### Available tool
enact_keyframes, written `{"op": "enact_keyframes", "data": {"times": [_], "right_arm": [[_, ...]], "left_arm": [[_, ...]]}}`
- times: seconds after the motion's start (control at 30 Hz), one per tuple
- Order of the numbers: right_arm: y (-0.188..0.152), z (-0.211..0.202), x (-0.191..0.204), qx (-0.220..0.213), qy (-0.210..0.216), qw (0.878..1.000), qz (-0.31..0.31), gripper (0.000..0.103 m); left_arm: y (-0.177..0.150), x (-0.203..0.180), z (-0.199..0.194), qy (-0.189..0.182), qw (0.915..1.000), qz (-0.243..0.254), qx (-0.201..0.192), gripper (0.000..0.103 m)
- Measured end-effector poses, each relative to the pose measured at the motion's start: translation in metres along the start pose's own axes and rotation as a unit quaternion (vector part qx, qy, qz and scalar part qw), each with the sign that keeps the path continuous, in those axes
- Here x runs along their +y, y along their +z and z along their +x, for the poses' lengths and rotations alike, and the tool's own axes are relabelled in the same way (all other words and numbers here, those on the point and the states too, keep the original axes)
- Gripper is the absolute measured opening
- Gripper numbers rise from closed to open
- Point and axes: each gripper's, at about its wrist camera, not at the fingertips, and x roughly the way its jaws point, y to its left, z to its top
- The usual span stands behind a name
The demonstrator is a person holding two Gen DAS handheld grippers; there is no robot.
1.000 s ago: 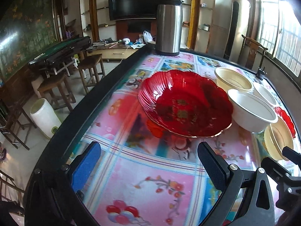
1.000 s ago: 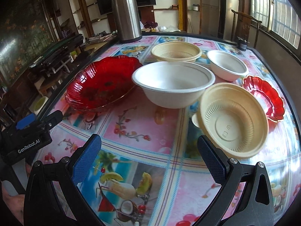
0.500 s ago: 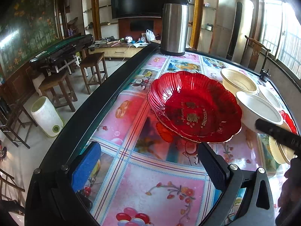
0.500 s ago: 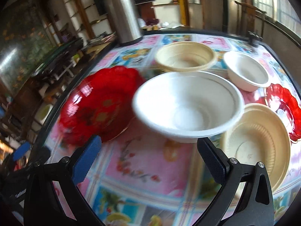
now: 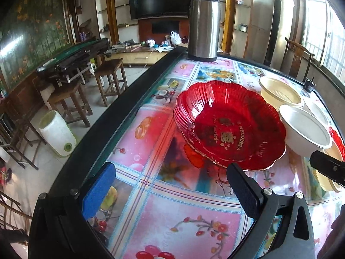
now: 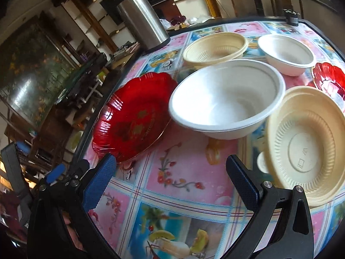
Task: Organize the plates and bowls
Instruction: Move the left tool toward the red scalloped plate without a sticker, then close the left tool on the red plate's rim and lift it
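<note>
A large red plate (image 5: 228, 125) lies on the table, with a large white bowl (image 5: 304, 129) touching its right side. My left gripper (image 5: 170, 185) is open and empty just short of the plate's near rim. My right gripper (image 6: 170, 179) is open and empty in front of the white bowl (image 6: 226, 99) and the red plate (image 6: 131, 116). A cream bowl (image 6: 306, 142) leans tilted at the right. Behind stand a cream bowl (image 6: 215, 47), a small white bowl (image 6: 286, 54) and a small red dish (image 6: 330, 77).
A steel thermos (image 5: 203, 23) stands at the table's far edge. The table (image 5: 163, 222) has a flowered cover and a dark curved rim on the left. Wooden stools (image 5: 110, 75) and a white bin (image 5: 57, 133) stand on the floor to the left.
My left gripper has moved forward toward the red plate. My right gripper has moved closer to the white bowl and tilted; it now shows at the right of the left wrist view.
</note>
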Motion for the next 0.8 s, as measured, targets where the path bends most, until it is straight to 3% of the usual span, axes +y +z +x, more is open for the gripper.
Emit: {"op": "enact_keyframes", "data": {"times": [0.5,0.8], "right_arm": [[0.000,0.021,0.009,0.013,-0.015,1.000,-0.013,0.103],[0.002,0.029,0.013,0.016,-0.019,1.000,-0.014,0.103]], "left_arm": [[0.010,0.014,0.012,-0.020,0.9993,-0.030,0.009,0.103],[0.015,0.016,0.018,-0.008,0.9996,-0.023,0.015,0.103]]}}
